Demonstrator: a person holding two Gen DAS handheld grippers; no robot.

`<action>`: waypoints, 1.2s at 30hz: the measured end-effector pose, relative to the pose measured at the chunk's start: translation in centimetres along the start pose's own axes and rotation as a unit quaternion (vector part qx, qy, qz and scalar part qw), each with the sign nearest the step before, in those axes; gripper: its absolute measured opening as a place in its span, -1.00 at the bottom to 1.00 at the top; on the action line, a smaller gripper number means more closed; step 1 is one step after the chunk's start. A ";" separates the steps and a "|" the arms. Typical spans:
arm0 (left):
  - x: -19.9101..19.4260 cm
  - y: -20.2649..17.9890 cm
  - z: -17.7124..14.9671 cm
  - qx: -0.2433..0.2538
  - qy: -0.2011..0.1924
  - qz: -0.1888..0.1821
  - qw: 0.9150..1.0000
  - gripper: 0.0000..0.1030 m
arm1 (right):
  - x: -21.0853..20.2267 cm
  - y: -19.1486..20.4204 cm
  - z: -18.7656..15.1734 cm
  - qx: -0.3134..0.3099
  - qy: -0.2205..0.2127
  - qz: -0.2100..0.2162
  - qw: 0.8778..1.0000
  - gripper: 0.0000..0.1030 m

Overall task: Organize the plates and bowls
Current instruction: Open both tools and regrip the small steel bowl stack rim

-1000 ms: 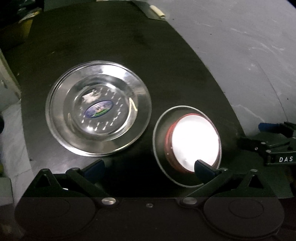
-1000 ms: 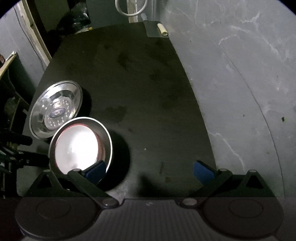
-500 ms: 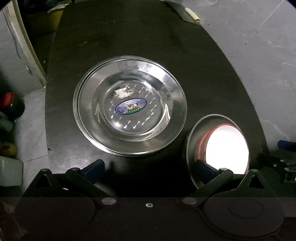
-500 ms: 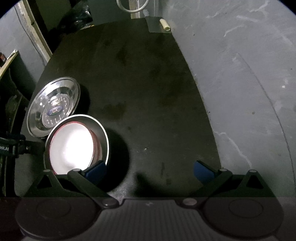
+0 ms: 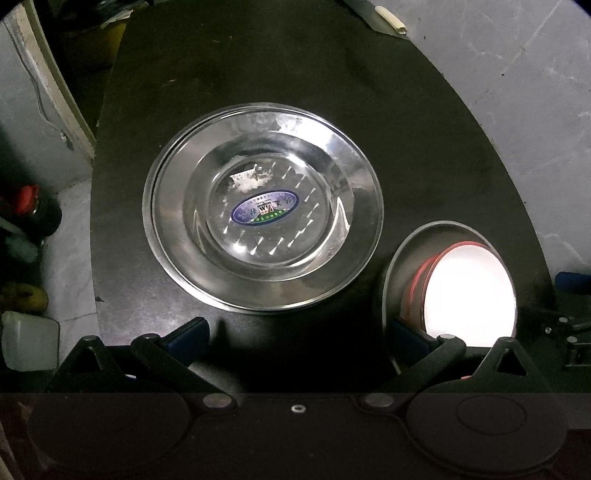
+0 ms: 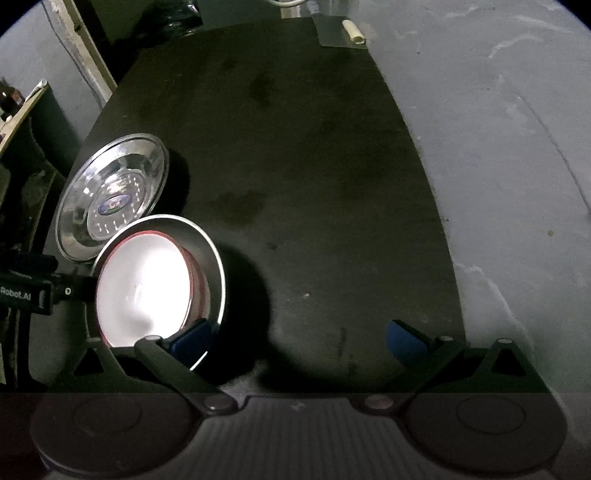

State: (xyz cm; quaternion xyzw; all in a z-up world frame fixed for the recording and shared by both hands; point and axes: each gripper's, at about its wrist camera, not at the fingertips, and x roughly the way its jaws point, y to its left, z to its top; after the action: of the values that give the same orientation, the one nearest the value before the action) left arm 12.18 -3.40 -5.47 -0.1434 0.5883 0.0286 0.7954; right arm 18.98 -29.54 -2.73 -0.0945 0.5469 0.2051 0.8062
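Dark table (image 5: 424, 155) bears steel plate (image 5: 263, 206) face-up, both grippers' fingers spread wide, empty.

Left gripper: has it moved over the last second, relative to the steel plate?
Yes. The left gripper has swung left: the steel plate, at rest on the black table, went from its left finger to midway between both.

Dark table (image 5: 280, 74), pale roll (image 6: 353, 31) at far edge, grey floor (image 6: 517, 147).
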 end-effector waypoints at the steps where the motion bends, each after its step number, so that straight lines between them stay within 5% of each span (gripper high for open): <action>1: 0.0 0.0 0.0 0.001 0.001 0.001 1.000 0.99 | 0.1 0.1 0.1 -0.002 0.000 0.000 1.000 1.00; 36: 2.1 -2.4 0.6 0.027 0.030 0.026 0.999 0.99 | 1.0 -0.3 -0.1 0.004 -0.007 0.024 1.000 0.99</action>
State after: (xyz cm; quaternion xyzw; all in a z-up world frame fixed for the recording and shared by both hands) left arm 13.89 -5.83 -6.78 -0.1076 0.6161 0.0288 0.7797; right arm 19.35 -29.62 -3.75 -0.0765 0.5445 0.2228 0.8050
